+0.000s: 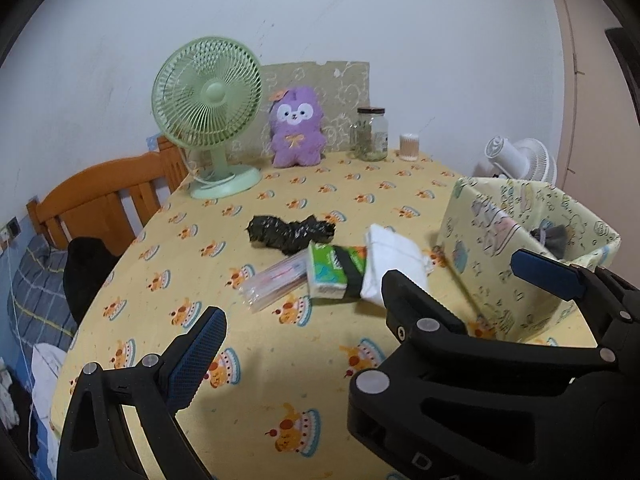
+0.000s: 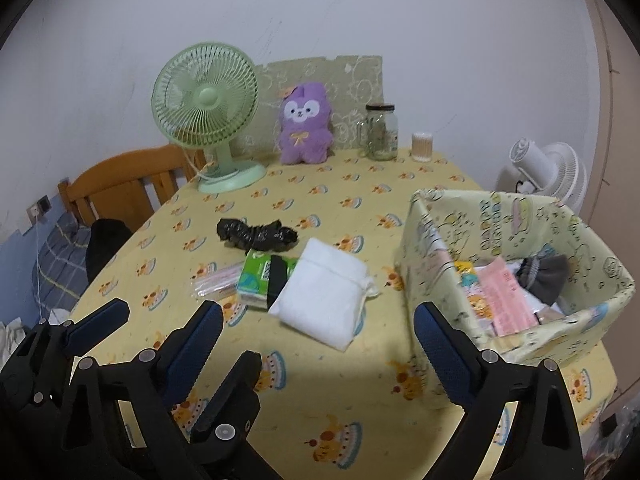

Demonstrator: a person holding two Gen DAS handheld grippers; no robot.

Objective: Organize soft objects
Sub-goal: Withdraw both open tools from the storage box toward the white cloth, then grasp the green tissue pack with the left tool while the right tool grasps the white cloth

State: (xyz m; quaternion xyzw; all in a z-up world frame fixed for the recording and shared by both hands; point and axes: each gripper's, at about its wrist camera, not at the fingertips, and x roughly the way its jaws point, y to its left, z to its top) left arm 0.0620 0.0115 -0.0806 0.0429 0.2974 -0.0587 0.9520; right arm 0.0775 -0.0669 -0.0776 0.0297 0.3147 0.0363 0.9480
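both claws are spread wide and holding nothing, just hovering over the near end of the yellow tablecloth point(image 2: 320, 380). the right gripper point(image 2: 318, 334) points at the white pouch point(image 2: 326, 296), which lies mid-table touching a green tissue pack point(image 2: 262, 280), with a clear plastic packet point(image 2: 216, 282) just left of that and a crumpled black bag point(image 2: 256, 234) a bit farther back. the left gripper point(image 1: 304, 300) sits left of the right one. the right wrist view looks down into the patterned fabric bin point(image 2: 440, 240) on the right, showing a grey item point(image 2: 544, 276) and pink packets inside. the left view mostly gets the bin's outer wall point(image 1: 500, 264).
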